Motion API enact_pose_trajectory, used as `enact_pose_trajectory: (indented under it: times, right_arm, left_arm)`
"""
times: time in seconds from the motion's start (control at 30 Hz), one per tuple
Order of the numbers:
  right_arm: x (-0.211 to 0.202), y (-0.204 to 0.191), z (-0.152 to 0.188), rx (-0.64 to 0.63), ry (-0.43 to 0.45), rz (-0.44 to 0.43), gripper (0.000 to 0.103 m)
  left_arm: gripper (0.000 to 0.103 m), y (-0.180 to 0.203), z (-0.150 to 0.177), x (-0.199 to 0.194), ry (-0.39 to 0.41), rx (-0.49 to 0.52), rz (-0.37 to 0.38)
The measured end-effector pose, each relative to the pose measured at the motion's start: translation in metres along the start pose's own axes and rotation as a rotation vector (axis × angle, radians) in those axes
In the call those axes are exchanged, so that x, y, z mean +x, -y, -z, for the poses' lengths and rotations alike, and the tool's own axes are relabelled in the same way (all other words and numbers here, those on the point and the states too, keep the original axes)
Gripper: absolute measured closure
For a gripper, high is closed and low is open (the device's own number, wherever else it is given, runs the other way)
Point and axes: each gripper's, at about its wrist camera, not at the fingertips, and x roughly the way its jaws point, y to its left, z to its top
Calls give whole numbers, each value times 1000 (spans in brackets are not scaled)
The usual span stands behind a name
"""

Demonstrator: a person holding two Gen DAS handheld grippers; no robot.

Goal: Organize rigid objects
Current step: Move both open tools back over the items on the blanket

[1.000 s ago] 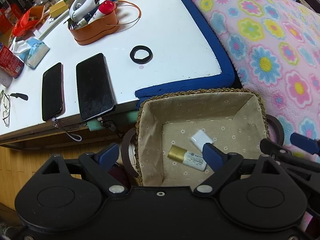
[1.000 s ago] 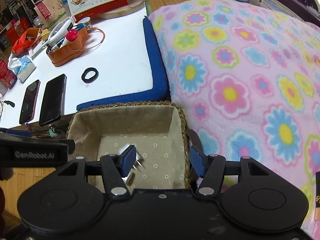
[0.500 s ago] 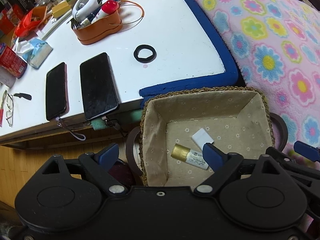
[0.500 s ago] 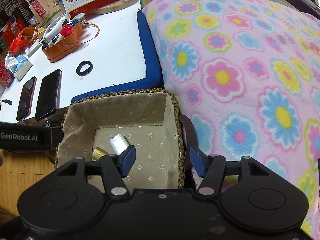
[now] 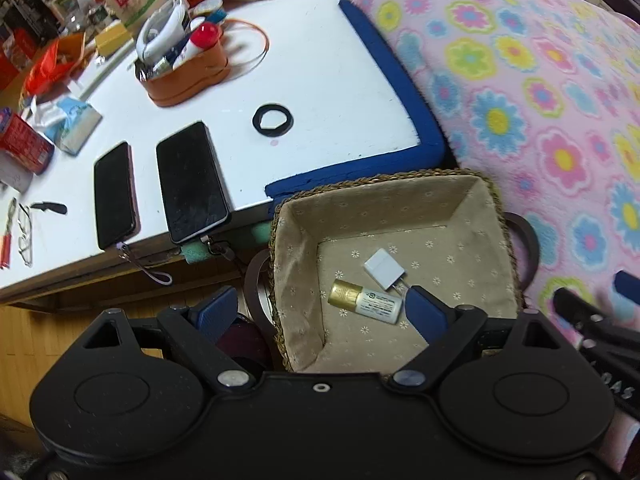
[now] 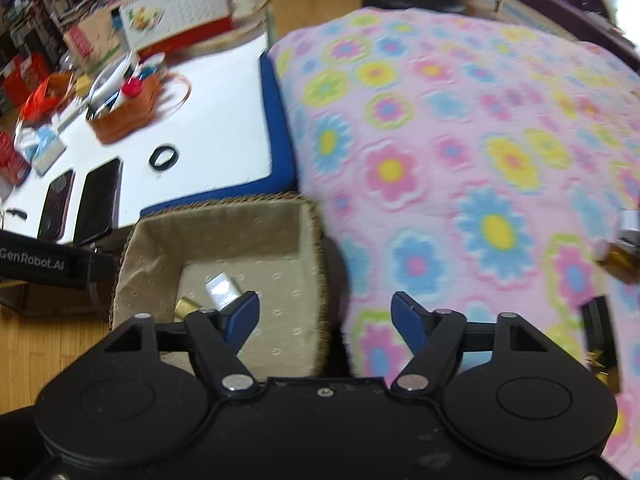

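From my left wrist camera, far left on the white tabletop (image 5: 320,64), I saw a red carton (image 5: 24,148) and a pale blue tissue pack (image 5: 74,122), then two black smartphones lying side by side: the narrower one (image 5: 114,196) to the left, the wider one (image 5: 191,182) just beside it, both overhanging the near edge. Behind them stood an orange leather desk organiser (image 5: 188,74) stuffed with small items, and to its right lay a black ring (image 5: 273,120), apart from everything else. A blue padded rim (image 5: 400,92) edged the table.

My left gripper (image 5: 320,312) hung with its blue pads spread wide and nothing between them, over the near-left corner of a woven square basket with a beige dotted fabric lining (image 5: 400,204). On the basket floor lay a white plug adapter (image 5: 384,269), and touching it, a white tube with a gold cap (image 5: 365,301).

Further right was the pink fleece blanket with coloured flowers (image 5: 520,92). My right gripper (image 6: 325,316) also had its fingers held apart and empty, straddling the basket's right wall. At the far right of that blurred view, a small amber bottle (image 6: 622,258) lay on the blanket.
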Motion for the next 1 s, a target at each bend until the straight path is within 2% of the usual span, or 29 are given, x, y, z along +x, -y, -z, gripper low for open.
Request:
enact_pose_trajectory:
  times: [0.07, 0.27, 0.43, 0.7, 0.83, 1.0]
  right_arm:
    - [-13, 14, 5, 20, 31, 25, 18]
    - [-49, 69, 29, 96, 99, 108, 6]
    - [-77, 134, 54, 173, 146, 217, 6]
    - [-99, 235, 95, 330, 161, 422, 6]
    - [-112, 264, 99, 388, 189, 401, 7]
    - [-109, 265, 93, 355, 205, 393, 11]
  left_arm:
    - [15, 7, 2, -12, 24, 11, -5]
    - [12, 40, 10, -43, 90, 39, 19]
    - [11, 90, 28, -45, 89, 127, 70]
    - [11, 193, 55, -48, 74, 315, 155]
    - [10, 237, 62, -48, 91, 370, 189]
    - [10, 279, 67, -44, 136, 514, 199]
